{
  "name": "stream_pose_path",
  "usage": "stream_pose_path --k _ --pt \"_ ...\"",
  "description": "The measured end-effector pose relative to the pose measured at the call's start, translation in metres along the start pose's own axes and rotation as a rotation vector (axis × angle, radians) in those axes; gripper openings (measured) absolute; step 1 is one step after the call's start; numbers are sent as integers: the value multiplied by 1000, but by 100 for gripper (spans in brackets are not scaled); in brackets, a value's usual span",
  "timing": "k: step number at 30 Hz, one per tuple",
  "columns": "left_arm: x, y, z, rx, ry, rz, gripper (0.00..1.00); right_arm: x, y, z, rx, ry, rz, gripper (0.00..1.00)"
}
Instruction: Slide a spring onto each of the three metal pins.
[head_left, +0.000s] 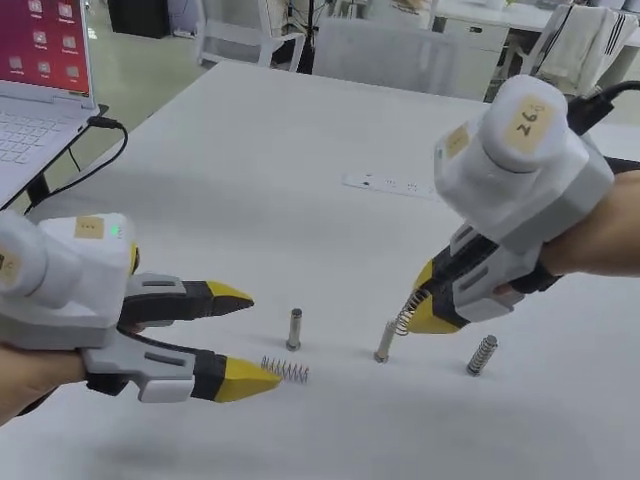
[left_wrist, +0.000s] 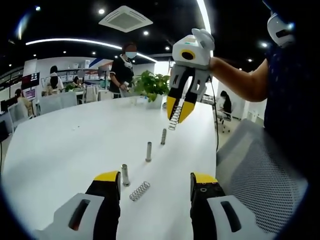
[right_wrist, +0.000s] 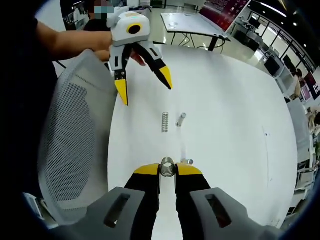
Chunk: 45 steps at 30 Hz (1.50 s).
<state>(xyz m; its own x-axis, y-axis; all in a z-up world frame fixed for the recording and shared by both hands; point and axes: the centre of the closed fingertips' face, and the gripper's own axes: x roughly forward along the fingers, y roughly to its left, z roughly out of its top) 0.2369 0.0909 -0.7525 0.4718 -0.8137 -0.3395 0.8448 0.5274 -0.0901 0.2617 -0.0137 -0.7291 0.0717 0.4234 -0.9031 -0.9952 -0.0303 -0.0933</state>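
Note:
Three short metal pins stand in a row on the white table (head_left: 250, 150). The left pin (head_left: 294, 328) is bare, with a loose spring (head_left: 285, 370) lying just in front of it. My left gripper (head_left: 245, 335) hovers open beside that spring (left_wrist: 139, 191). My right gripper (head_left: 428, 305) is shut on a second spring (head_left: 408, 312), tilted just above the middle pin (head_left: 385, 342). That held spring (right_wrist: 168, 168) sits between the yellow tips. The right pin (head_left: 482, 355) carries a spring around it.
A laptop (head_left: 40, 80) with a black cable (head_left: 100, 150) sits at the table's far left. A white power strip (head_left: 385, 185) lies beyond the pins. A grey mesh chair (left_wrist: 255, 165) stands at the near table edge.

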Motion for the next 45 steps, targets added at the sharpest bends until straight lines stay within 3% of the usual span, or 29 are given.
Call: stream_pose_path --k 14,33,45 --pt "-2 9 -18 -51 6 50 61 6 -21 -7 7 30 -34 9" --pt "0 6 -17 -62 0 49 64 36 -40 -17 11 103 -5 8" --pt "0 6 -18 -69 -2 45 62 49 -46 -23 24 113 12 8"
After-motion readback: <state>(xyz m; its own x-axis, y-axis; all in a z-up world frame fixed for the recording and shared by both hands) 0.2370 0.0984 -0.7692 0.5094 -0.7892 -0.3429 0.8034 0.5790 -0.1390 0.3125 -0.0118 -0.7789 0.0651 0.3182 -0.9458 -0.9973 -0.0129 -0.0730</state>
